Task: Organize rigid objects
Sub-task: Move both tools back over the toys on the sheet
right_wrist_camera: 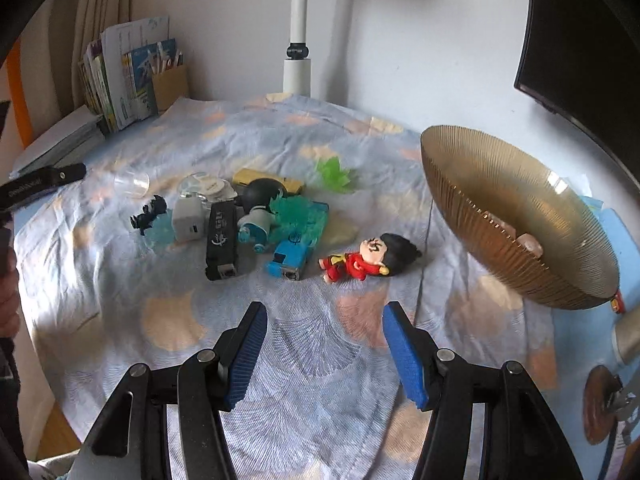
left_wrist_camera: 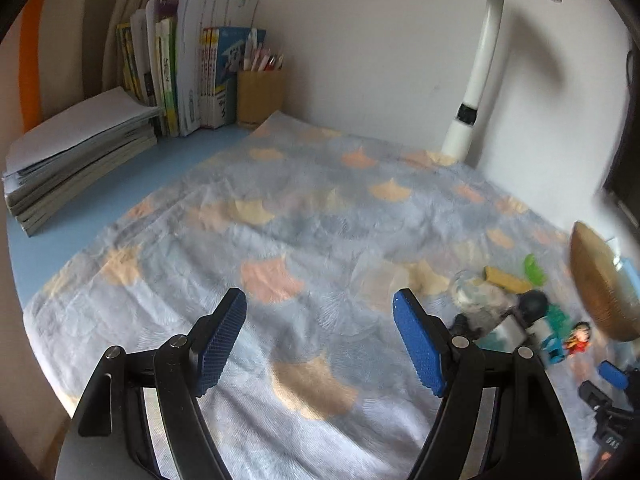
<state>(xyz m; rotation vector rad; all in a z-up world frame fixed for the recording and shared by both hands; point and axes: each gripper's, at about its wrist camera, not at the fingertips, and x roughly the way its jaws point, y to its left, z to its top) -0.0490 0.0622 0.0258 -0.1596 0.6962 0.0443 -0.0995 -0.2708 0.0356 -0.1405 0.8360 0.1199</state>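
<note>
The right gripper (right_wrist_camera: 324,344) hangs over the flowery cloth (right_wrist_camera: 320,380) with its blue fingers (right_wrist_camera: 248,356) wide apart and nothing between them. Ahead lies a little doll in red (right_wrist_camera: 368,260), beside a blue box (right_wrist_camera: 290,258) and a black box (right_wrist_camera: 222,240). A gold bowl (right_wrist_camera: 516,216) tilts on the right.

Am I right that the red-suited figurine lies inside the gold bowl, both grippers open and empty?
Not quite. The right wrist view shows the red-suited figurine lying on the patterned cloth, beside the gold bowl. Left gripper and right gripper are open and empty.
</note>
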